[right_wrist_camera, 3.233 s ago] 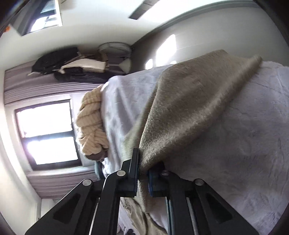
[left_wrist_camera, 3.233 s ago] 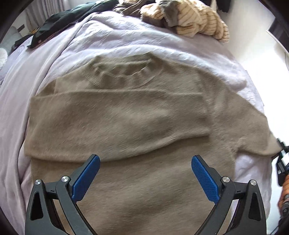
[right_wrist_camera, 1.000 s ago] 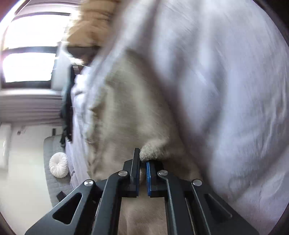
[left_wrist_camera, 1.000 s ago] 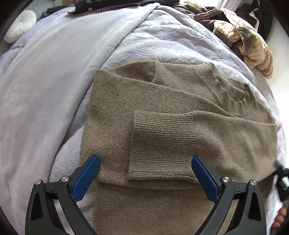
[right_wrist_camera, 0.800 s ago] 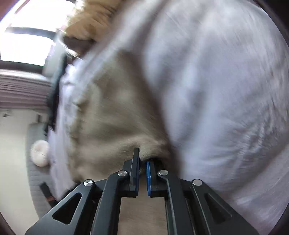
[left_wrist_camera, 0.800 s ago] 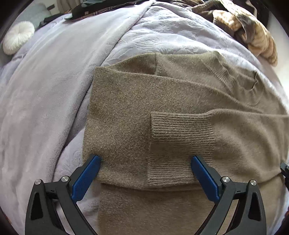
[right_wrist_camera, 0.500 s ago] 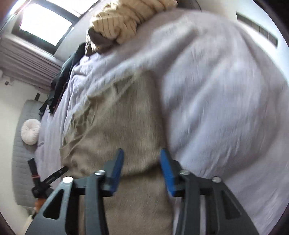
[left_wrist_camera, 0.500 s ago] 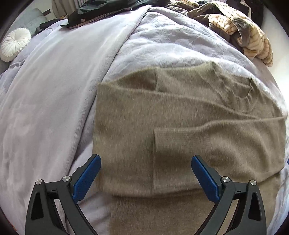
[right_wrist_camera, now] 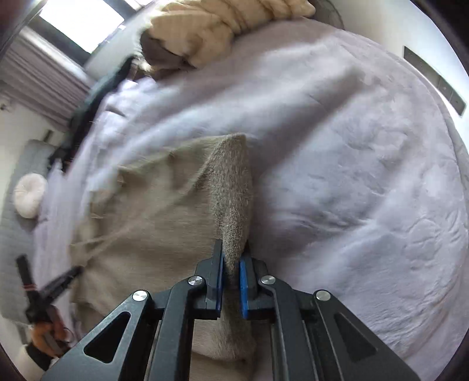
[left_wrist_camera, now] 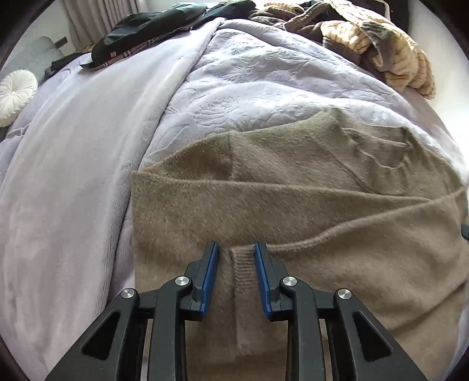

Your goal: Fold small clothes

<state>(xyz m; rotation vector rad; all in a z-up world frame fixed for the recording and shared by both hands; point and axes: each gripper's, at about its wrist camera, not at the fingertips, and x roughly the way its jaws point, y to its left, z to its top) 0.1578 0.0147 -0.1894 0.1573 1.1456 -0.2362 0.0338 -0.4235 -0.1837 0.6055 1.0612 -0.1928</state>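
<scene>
A tan knit sweater (left_wrist_camera: 293, 205) lies on the lavender bedspread (left_wrist_camera: 88, 175), one sleeve folded across its body. My left gripper (left_wrist_camera: 236, 249) points down at the sleeve's ribbed cuff (left_wrist_camera: 243, 263). Its jaws are closing with the cuff between them, and a little body fabric still shows beside the left pad. In the right wrist view my right gripper (right_wrist_camera: 233, 255) is shut on the sweater's right edge (right_wrist_camera: 234, 205), which rises from the jaws as a raised fold. The left gripper's black frame (right_wrist_camera: 32, 293) shows at the lower left, held by a hand (right_wrist_camera: 44, 331).
A heap of cream striped and brown clothes (left_wrist_camera: 390, 49) lies at the far right of the bed. Dark garments (left_wrist_camera: 152, 26) sit at the far edge. A round white cushion (left_wrist_camera: 14, 96) rests on a grey seat to the left. A wall runs behind the bed.
My left jaws went from wide open to narrow around the cuff as the gripper shifted right. My right gripper let go of the sweater, opened, then shut on its right edge.
</scene>
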